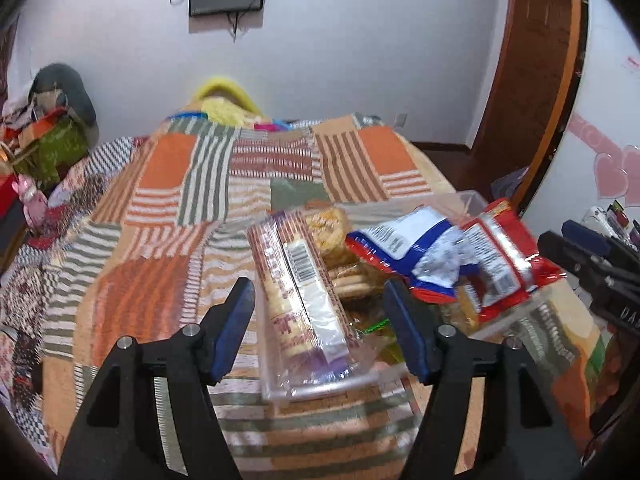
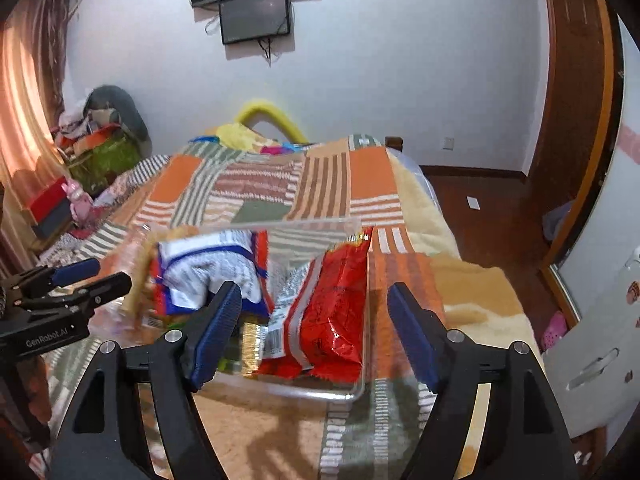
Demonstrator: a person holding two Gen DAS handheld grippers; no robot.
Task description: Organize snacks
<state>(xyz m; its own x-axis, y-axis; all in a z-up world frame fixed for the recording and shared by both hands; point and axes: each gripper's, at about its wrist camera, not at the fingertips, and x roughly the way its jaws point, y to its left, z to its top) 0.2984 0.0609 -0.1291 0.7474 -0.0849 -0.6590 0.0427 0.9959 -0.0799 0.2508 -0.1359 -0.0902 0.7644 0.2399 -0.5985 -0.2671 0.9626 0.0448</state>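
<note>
A clear plastic bin (image 1: pixel 320 387) sits on a patchwork bedspread and holds several snack packs. In the left wrist view a long cracker sleeve (image 1: pixel 298 292) lies at its left, a blue-and-white bag (image 1: pixel 416 252) and a red bag (image 1: pixel 500 256) at its right. My left gripper (image 1: pixel 320 328) is open and empty, just above the bin's near left end. In the right wrist view the bin (image 2: pixel 344 392) shows the red bag (image 2: pixel 336 312) and the blue-and-white bag (image 2: pixel 212 276). My right gripper (image 2: pixel 316 332) is open and empty over the bin's near right end. The other gripper shows at each view's edge.
The striped bedspread (image 1: pixel 192 208) stretches left and back of the bin. A yellow cushion (image 1: pixel 224 100) lies at the far end. Clutter and boxes (image 1: pixel 44 140) stand at the left. A wooden door (image 2: pixel 576 80) and a white cabinet (image 2: pixel 600 352) are at the right.
</note>
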